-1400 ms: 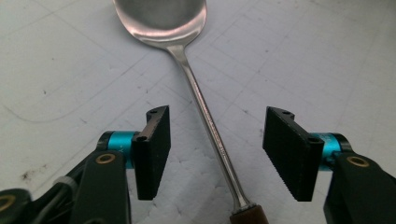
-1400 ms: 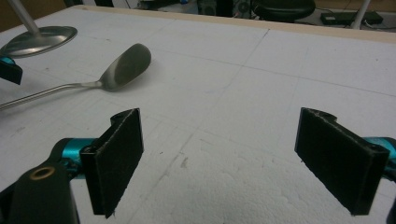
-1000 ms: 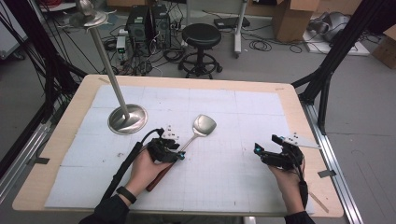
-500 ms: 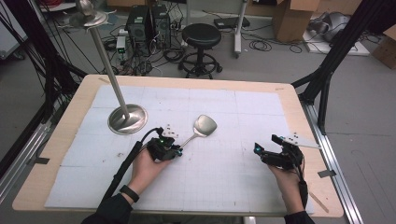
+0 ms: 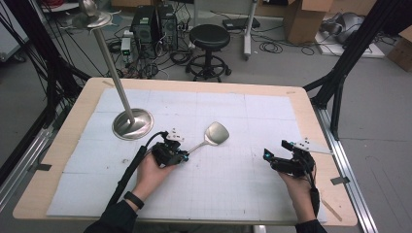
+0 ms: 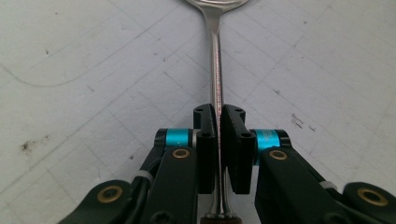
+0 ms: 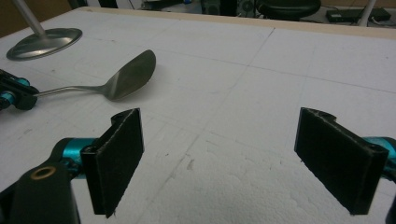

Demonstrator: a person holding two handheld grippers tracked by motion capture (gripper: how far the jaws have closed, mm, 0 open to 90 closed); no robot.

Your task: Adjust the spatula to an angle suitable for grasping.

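**Spatula shaft clamped by the left fingers; right fingers held apart**

Lowest in the high view, two forearms enter from the bottom edge. At lower centre-left, the left gripper (image 5: 171,153) is held low over the white foam sheet (image 5: 233,194), and its fingers (image 6: 206,135) have just been closing; in the left gripper view they are seen clamped on the thin metal shaft of the spatula (image 5: 210,137), close to the dark handle end. A grip this near the handle is judged to be chosen so that the blade can be lifted and swung freely. At lower right, the right gripper (image 5: 286,160) is rested near the sheet's edge with its fingers (image 7: 116,161) wide apart and nothing between them, apparently kept in reserve.

Just above, the spatula's blade is seen lying on the sheet at mid-frame, pointing to the upper right. Further up and left, a steel stand (image 5: 132,124) with a round base is placed on the bench (image 5: 301,97), its pole leaning toward the upper left corner.

Beyond the bench, a black stool (image 5: 209,36), computer towers, cables and cardboard boxes are scattered over a grey floor.
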